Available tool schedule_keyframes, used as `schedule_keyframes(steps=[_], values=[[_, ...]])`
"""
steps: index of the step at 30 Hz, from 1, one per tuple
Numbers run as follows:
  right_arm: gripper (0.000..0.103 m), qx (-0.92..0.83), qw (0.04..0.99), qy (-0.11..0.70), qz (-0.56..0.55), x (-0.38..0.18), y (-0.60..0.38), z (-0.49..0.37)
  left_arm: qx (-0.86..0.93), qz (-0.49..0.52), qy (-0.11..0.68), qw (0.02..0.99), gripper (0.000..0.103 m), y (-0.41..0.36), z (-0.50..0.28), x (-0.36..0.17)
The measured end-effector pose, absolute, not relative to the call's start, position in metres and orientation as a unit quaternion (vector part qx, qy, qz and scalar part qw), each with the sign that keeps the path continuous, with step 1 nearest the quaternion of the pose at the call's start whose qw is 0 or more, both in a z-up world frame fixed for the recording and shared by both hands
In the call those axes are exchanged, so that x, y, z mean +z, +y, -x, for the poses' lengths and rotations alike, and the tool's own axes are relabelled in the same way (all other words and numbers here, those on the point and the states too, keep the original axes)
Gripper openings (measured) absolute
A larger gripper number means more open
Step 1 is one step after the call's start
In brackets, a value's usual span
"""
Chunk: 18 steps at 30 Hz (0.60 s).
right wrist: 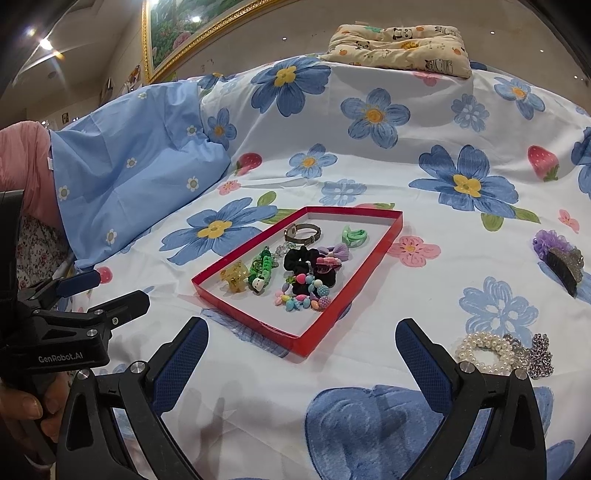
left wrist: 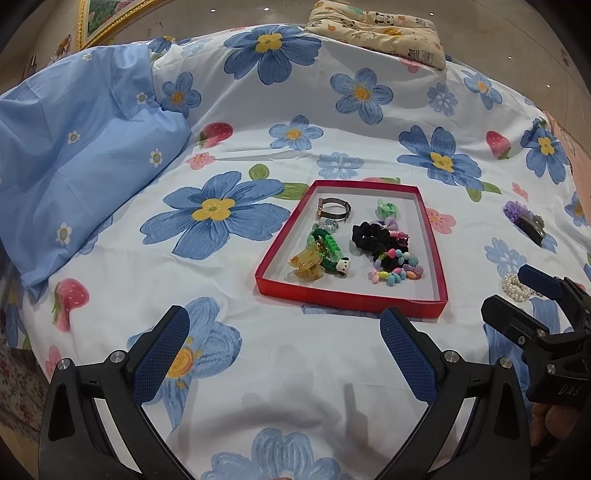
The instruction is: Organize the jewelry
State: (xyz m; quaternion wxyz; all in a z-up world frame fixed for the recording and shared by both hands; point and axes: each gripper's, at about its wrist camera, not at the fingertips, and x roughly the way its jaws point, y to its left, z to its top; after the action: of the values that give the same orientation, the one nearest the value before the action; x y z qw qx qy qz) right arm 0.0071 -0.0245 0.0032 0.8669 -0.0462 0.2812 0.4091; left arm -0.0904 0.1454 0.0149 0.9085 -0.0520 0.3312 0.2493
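A shallow red box (left wrist: pixel 347 293) (right wrist: pixel 258 325) lies on the flowered bedsheet and holds a watch (left wrist: pixel 332 207), a green chain, a yellow claw clip (left wrist: pixel 306 264), a black scrunchie (right wrist: pixel 301 260) and coloured beads (right wrist: pixel 306 295). Outside it, to the right, lie a pearl bracelet (right wrist: pixel 480 350) (left wrist: pixel 513 286), a silver chain piece (right wrist: pixel 539 356) and a purple flower hair clip (right wrist: pixel 559 254) (left wrist: pixel 524 218). My left gripper (left wrist: pixel 284 350) is open and empty, in front of the box. My right gripper (right wrist: pixel 301 363) is open and empty at the box's near corner, left of the pearl bracelet.
A light blue pillow (left wrist: pixel 74 155) lies at the left. A small panda-print cushion (right wrist: pixel 402 46) sits at the far edge of the bed. A gold-framed picture (right wrist: pixel 177 33) hangs on the wall behind.
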Motion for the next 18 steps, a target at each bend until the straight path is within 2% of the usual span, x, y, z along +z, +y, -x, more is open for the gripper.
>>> schedule_keyframes(steps=[18], values=[[0.102, 0.411, 0.865, 0.284, 0.049, 0.0007, -0.0232, -0.0061, 0.251, 0.055, 0.331, 0.908, 0.103, 0.1438, 0.0897, 0.0124]])
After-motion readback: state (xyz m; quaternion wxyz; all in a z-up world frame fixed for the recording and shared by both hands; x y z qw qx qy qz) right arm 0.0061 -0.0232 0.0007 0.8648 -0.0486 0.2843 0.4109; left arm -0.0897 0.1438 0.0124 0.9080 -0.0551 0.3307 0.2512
